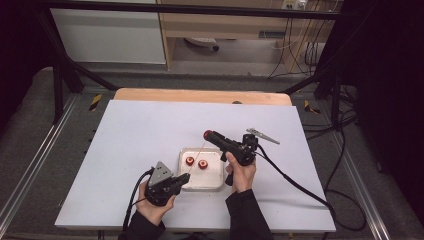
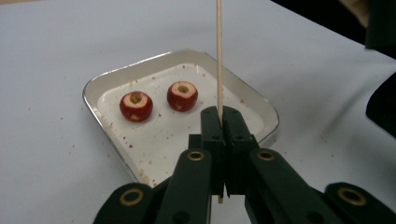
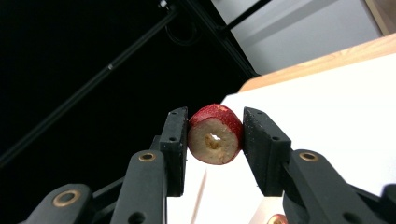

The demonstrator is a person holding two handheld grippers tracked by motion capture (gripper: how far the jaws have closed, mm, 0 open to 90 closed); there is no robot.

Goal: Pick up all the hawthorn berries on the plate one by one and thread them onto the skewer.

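Meanwhile the left hand-held gripper (image 2: 219, 116) is clamped tight on a skewer (image 2: 218, 56) over the tray (image 2: 93, 88); the right hand-held gripper (image 3: 215, 135) pinches a cored fruit (image 3: 215, 134).

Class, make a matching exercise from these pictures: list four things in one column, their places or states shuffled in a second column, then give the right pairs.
Things:
1. Wooden skewer
2. Cored red fruit
3. White tray
4. Left claw

Places or states:
A. Lies on the table with two red fruits inside
B. Pinched upright in the left claw
C. Shut on a thin stick
D. Gripped between the right claw's jaws, above the table

Pairs: 1-B, 2-D, 3-A, 4-C
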